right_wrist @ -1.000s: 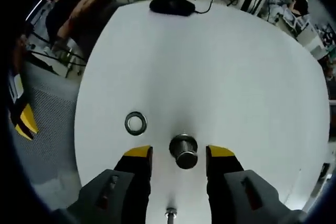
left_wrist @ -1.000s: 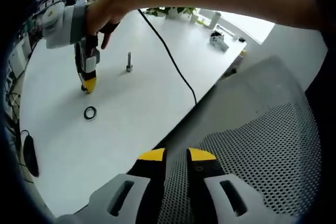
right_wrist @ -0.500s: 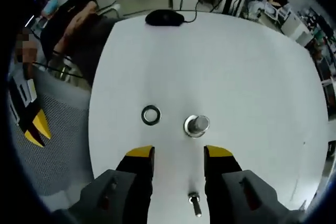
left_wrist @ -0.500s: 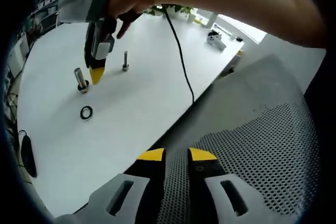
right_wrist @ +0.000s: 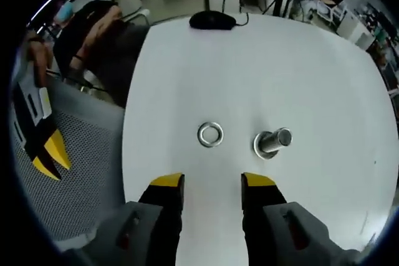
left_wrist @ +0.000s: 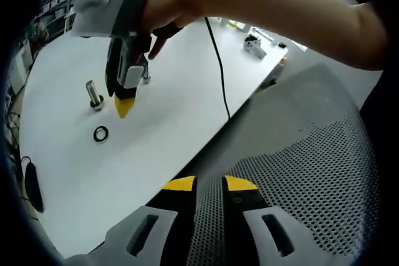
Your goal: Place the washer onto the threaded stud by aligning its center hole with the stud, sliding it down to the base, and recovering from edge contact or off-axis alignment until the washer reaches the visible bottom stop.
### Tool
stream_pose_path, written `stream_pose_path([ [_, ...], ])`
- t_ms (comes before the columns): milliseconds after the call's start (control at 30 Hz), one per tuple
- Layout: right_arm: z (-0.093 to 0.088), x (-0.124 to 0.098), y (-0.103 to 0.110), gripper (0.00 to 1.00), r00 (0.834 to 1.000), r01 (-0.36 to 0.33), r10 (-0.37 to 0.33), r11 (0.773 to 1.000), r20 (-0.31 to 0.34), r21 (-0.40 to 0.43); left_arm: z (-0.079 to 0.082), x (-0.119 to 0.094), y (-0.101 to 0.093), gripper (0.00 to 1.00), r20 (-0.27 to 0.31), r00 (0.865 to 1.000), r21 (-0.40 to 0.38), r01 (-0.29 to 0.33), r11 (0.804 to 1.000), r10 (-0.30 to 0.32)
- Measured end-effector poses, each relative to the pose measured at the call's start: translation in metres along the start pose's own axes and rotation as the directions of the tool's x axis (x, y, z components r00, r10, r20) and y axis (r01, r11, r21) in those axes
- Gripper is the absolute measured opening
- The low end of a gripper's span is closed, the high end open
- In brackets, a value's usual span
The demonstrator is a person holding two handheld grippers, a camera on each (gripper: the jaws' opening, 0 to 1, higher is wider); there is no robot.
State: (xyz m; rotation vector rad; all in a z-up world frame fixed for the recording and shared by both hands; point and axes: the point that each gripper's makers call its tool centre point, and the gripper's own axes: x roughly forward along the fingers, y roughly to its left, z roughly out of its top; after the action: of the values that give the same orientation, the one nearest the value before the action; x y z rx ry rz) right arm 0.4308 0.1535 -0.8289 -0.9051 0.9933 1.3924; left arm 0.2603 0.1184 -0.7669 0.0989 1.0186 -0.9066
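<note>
Right gripper view: my left tool (right_wrist: pixel 47 154) sits at the far left over a mesh chair (right_wrist: pixel 81 172); the washer (right_wrist: pixel 210 134) lies flat on the white surface (right_wrist: pixel 312 91), just beside the threaded stud (right_wrist: pixel 272 142), apart from it. My right tool (right_wrist: pixel 212 182) hovers spread and empty. Left gripper view: my left tool's (left_wrist: pixel 209 184) tips sit nearly together, empty.
</note>
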Motion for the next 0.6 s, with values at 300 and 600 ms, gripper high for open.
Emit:
stream_pose_path([
  [300,0.002,0.017,0.019,0.38,0.999,-0.036,0.036,0.999,0.01,0.002,-0.001,0.0,0.001,0.14,-0.005,1.0,-0.002,-0.003,1.0,0.003],
  [600,0.002,0.027,0.03,0.37,0.999,-0.046,0.046,0.999,-0.001,-0.023,0.0,0.0,0.002,0.14,0.001,1.0,-0.005,-0.009,1.0,0.009],
])
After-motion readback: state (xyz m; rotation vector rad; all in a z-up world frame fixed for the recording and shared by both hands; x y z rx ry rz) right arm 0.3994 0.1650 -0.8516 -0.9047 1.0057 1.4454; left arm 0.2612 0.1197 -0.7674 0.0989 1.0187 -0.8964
